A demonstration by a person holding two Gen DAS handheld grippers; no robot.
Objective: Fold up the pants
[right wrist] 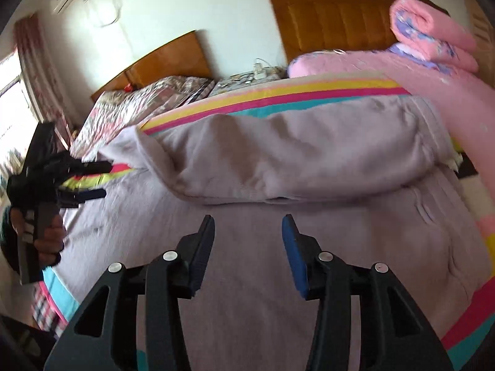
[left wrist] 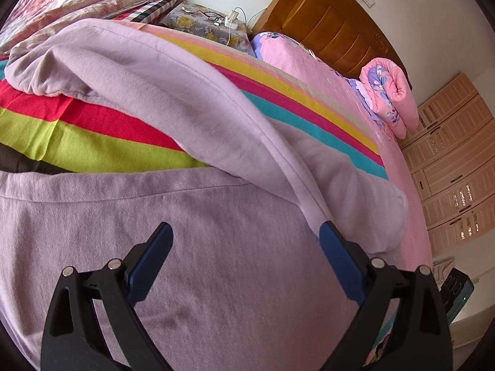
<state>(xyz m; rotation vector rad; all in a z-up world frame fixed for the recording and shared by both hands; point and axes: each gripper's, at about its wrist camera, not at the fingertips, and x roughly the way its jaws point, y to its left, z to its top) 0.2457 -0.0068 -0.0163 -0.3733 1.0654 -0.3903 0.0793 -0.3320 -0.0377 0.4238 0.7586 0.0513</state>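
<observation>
A bed (right wrist: pixel 417 71) with a pink quilt carries a striped blanket (left wrist: pixel 92 130), and on that blanket lie the lilac pants (right wrist: pixel 247 247), spread wide. In the right wrist view their long axis runs across the picture from left to right, with one part folded over into a thick band (right wrist: pixel 294 154) along the far edge. A rolled pink quilt (right wrist: pixel 433 37) sits by the brown headboard (right wrist: pixel 334 15). The left gripper (left wrist: pixel 246 235) hovers over the cloth with its jaws wide apart, nothing between them. The right gripper (right wrist: pixel 247 225) stands partly open above the flat fabric, holding nothing.
</observation>
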